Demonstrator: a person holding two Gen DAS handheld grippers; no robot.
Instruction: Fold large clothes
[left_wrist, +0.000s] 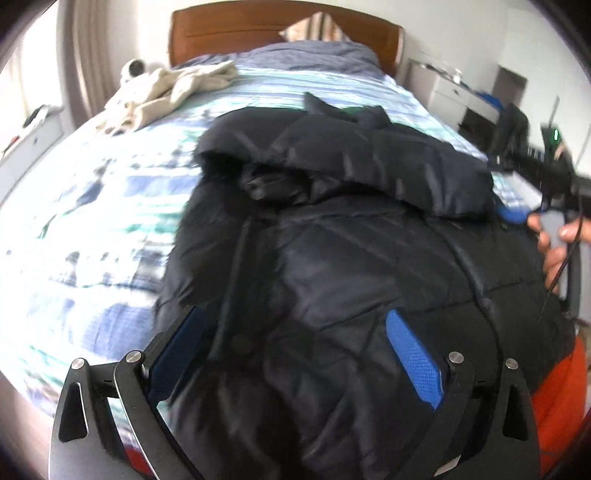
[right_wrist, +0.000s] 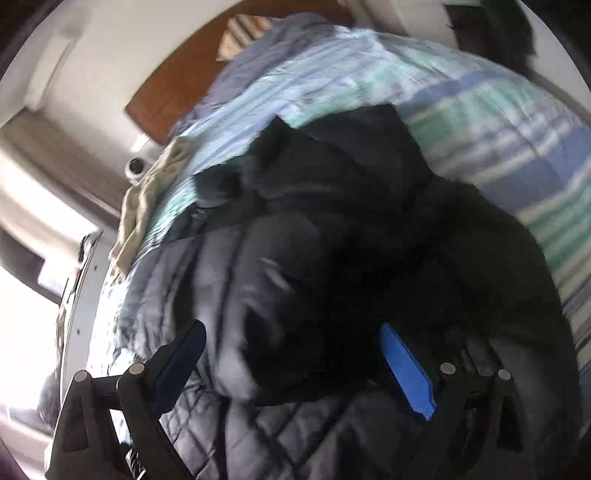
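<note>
A large black quilted puffer jacket (left_wrist: 351, 240) lies on the bed, its sleeve or hood part folded over the upper body. My left gripper (left_wrist: 295, 321) is open just above the jacket's lower part, holding nothing. My right gripper (right_wrist: 291, 336) is open too, its blue-padded fingers (right_wrist: 406, 373) wide apart over a bunched fold of the jacket (right_wrist: 332, 277). In the left wrist view the right gripper (left_wrist: 517, 214) shows at the jacket's right edge, held by a hand.
The bed has a blue, green and white striped cover (left_wrist: 92, 221). A cream garment (left_wrist: 166, 92) lies at the far left near a wooden headboard (left_wrist: 280, 26). A striped pillow (left_wrist: 314, 27) is at the head. A white desk (left_wrist: 458, 92) stands to the right.
</note>
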